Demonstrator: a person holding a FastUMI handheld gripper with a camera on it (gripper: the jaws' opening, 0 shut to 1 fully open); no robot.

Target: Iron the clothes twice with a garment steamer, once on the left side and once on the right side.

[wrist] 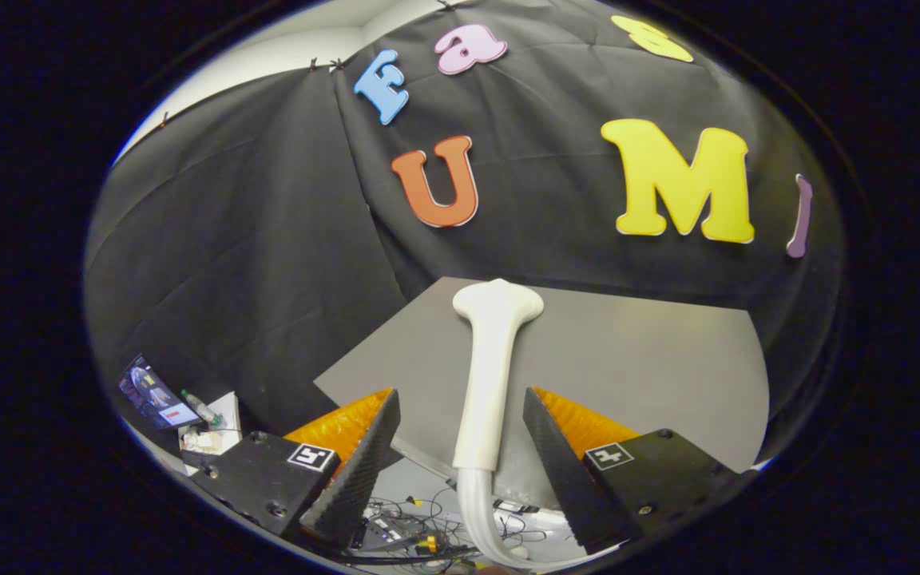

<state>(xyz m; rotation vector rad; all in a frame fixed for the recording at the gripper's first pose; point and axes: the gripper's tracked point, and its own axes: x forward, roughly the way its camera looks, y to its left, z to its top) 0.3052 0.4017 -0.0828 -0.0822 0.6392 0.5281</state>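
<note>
The tongs [460, 447] stand wide open — the steamer [489, 375] lies between their fingers, untouched, its head resting on the grey board [636, 359].

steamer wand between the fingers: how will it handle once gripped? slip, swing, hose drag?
The steamer wand looks smooth and rounded, so it may twist or slip in the open gripper. Its hose curves away below and will probably tug. The wide head beyond the fingers may make it tip forward.
</note>
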